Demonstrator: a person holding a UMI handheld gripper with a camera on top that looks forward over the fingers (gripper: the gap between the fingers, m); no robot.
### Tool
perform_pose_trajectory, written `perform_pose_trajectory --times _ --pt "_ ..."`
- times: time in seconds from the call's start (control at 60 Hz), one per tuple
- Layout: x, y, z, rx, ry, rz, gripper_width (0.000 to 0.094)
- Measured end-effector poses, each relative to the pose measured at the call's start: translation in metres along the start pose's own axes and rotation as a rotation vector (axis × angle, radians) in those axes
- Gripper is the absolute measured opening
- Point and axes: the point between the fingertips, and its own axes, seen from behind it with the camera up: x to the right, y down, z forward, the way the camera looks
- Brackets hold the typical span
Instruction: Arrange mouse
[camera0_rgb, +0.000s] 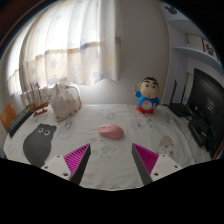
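Observation:
A pink mouse (111, 131) lies on the white patterned tablecloth (110, 160), just ahead of my fingers and roughly centred between them. My gripper (112, 158) is open and empty, with the magenta pads (77, 157) spread wide on either side. The mouse is apart from both fingers, a short way beyond their tips.
A cartoon boy figurine (148, 97) stands at the back right. A grey cat-shaped mat (39, 145) lies on the left. A white bag (65, 100) and a wire rack (36, 100) stand at the back left. A dark monitor (207, 100) stands on the right. Curtains (80, 45) hang behind.

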Motion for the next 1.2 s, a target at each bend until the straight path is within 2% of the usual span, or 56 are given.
perform_pose_trajectory --times 0.55,0.783,1.2 --pt "0.02 0.017 0.146 -0.037 -0.03 0.0 0.0853" --pt "0.02 -0.001 0.191 -0.044 -0.06 -0.008 0.0862" --pt "0.039 -0.029 0.241 -0.063 -0.03 0.018 0.0861"
